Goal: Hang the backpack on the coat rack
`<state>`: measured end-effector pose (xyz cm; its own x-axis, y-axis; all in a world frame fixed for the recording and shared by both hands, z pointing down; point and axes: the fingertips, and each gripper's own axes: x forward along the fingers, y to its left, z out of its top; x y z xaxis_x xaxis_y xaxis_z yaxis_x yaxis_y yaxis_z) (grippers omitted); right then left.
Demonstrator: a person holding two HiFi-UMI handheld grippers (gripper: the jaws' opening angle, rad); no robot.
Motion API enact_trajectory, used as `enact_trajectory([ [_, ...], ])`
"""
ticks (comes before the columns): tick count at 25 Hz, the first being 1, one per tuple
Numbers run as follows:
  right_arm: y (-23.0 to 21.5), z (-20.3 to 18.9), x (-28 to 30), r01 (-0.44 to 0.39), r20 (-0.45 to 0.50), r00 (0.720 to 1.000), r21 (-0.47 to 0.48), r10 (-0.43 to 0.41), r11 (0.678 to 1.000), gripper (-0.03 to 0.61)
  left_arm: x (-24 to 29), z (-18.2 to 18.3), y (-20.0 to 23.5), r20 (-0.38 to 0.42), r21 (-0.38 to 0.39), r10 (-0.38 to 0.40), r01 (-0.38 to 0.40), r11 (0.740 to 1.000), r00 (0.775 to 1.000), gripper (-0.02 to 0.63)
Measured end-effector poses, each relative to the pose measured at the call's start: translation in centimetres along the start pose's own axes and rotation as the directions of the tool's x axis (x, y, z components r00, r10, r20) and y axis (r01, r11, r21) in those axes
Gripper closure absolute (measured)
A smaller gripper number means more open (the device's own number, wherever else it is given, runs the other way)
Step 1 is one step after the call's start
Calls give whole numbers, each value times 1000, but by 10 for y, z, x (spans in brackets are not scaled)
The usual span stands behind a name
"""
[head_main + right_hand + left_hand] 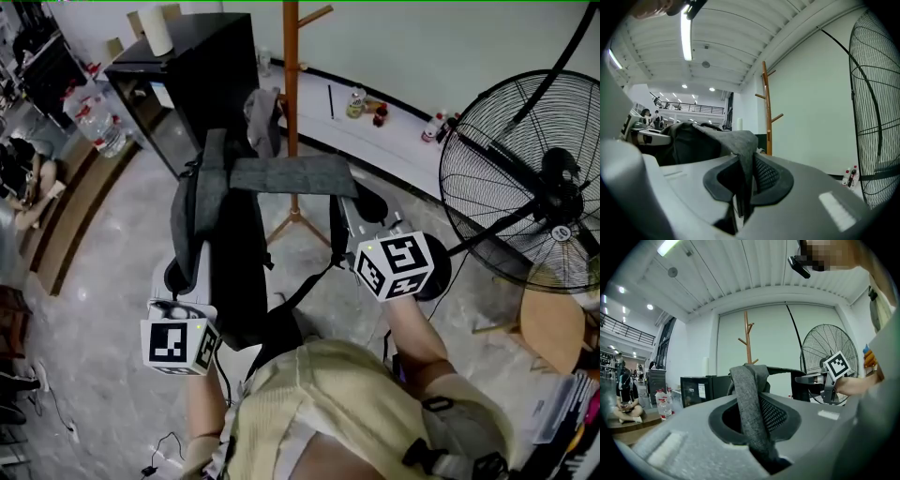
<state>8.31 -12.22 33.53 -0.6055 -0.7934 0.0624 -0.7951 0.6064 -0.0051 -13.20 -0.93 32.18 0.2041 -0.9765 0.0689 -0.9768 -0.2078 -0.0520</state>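
– While the backpack (230, 253) hangs in the air between the two grippers, how far along would you say the job is?

– Lifted, not hung. The left gripper (754, 427) has its jaws clamped on a grey shoulder strap (747, 394). The right gripper (743, 187) pinches the other grey strap (745, 150) in the same way. The bag's dark body dangles below them in front of the person, clear of the floor.

– And the coat rack (292, 56)?

– It stands ahead, beyond the bag and well apart from it. Its wooden pegs are bare, with no strap or loop over any of them.

– So what is left?

– By my reading, nearly all of the hanging. The bag has to reach the pole, a strap or top loop has to go over a peg, and then both claws have to let go.

– Any writing to read?

– Nothing legible. Each gripper's cube (398, 264) bears black-and-white square markers, which are patterns rather than letters. A pale label (698, 390) sits on the black cabinet (715, 387), its print too small to read. The bottles (356, 101) on the ledge by the wall have coloured labels, equally unreadable. No logo shows on the backpack.
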Motion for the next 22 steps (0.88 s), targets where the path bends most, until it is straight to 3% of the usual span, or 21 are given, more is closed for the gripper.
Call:
enact_trajectory([
  [9, -21, 20, 70, 76, 11, 997, -41, -76, 996, 545, 72, 7, 49, 12, -12, -74, 74, 997, 997, 555],
  [22, -40, 42, 145, 215, 34, 977, -123, -212, 969, 545, 157, 18, 115, 39, 44, -173, 172, 984, 984, 555],
])
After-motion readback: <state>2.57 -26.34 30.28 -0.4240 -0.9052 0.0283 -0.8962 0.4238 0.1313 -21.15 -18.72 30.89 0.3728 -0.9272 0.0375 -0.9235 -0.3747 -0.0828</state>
